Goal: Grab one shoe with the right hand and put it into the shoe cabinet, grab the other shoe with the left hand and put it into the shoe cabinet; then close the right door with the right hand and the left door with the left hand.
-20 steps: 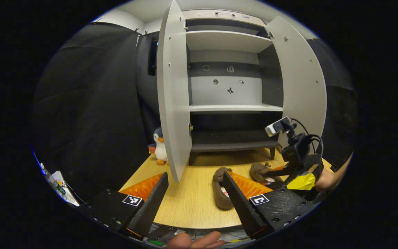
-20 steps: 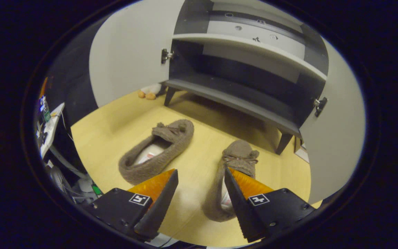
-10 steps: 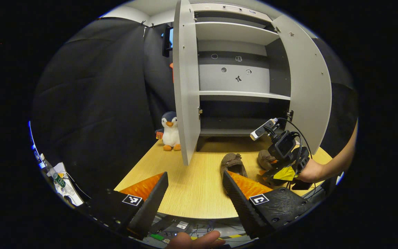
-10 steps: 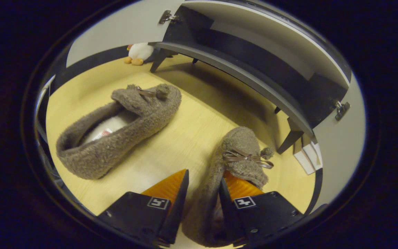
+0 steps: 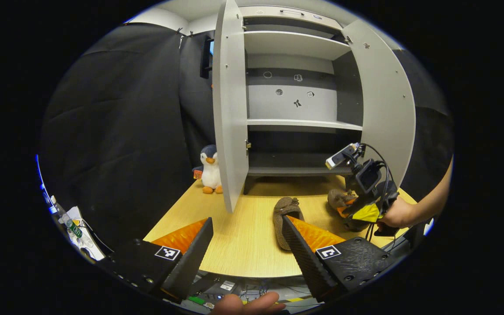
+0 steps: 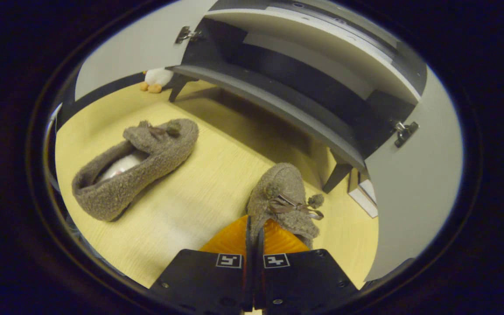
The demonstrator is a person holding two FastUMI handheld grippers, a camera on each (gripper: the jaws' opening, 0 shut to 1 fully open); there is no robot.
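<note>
Two shoes: both on the table (image 5: 243, 245), in front of the cabinet (image 5: 298, 100), neither inside yet.
Step in hand: first one, the right-hand grab. Judging by the pinch, the pick is made and the carry is about to start.
Right gripper (image 6: 252, 238): fingers pressed nearly together with the side wall of the right shoe (image 6: 285, 194) nipped between them, low at its opening; toe and bow point away toward the cabinet.
Same grab from the left gripper view: right gripper (image 5: 351, 212) sits down on the right shoe (image 5: 338, 199), a hand (image 5: 394, 214) behind it. Whether the sole has left the table, I cannot tell.
Left gripper (image 5: 247, 236): fingers spread wide, holding nothing, hovering at the near table edge.
Left shoe (image 6: 134, 168): lying on the table, well apart from the right one, toe toward the cabinet; in the left gripper view it shows as left shoe (image 5: 285, 216) just beyond the far finger.
Doors: left door (image 5: 228, 109) and right door (image 5: 383, 105) both swung wide open, so the way in is free.
Next move calls for: a lift clear of the table, then forward onto the bottom shelf (image 6: 274, 105), which stands raised on legs, so the shoe has to clear its front lip.
Watch for: soft fleecy wall held by a thin pinch; the shoe may droop or swing, in my judgement.
</note>
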